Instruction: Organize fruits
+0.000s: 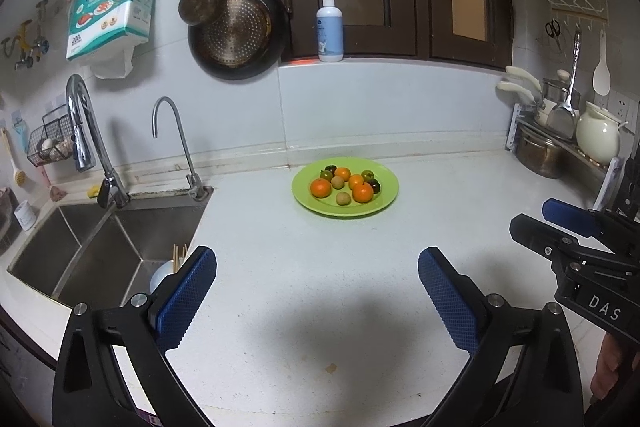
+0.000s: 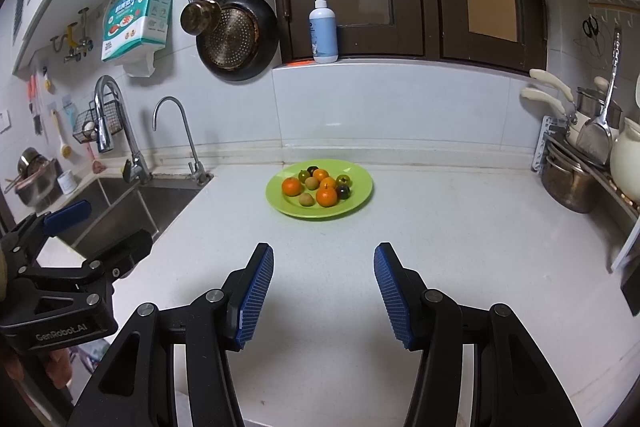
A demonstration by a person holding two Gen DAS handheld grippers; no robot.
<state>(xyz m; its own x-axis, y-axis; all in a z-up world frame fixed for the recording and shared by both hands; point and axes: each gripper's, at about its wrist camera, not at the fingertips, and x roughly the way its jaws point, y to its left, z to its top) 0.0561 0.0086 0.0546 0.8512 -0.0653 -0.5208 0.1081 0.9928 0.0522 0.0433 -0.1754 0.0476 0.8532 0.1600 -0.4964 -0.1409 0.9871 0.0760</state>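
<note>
A green plate rests on the white counter near the back wall. It holds several small fruits: orange tangerines, brownish round fruits and dark green ones. My left gripper hovers over the counter well in front of the plate, jaws wide open with nothing between them. My right gripper hangs in front of the plate too, open and holding nothing. Each gripper shows at the edge of the other's view.
A steel double sink with two taps lies left of the plate. Pots, a kettle and utensils crowd a rack at the right. A pump bottle stands on the window ledge. Pans hang on the wall.
</note>
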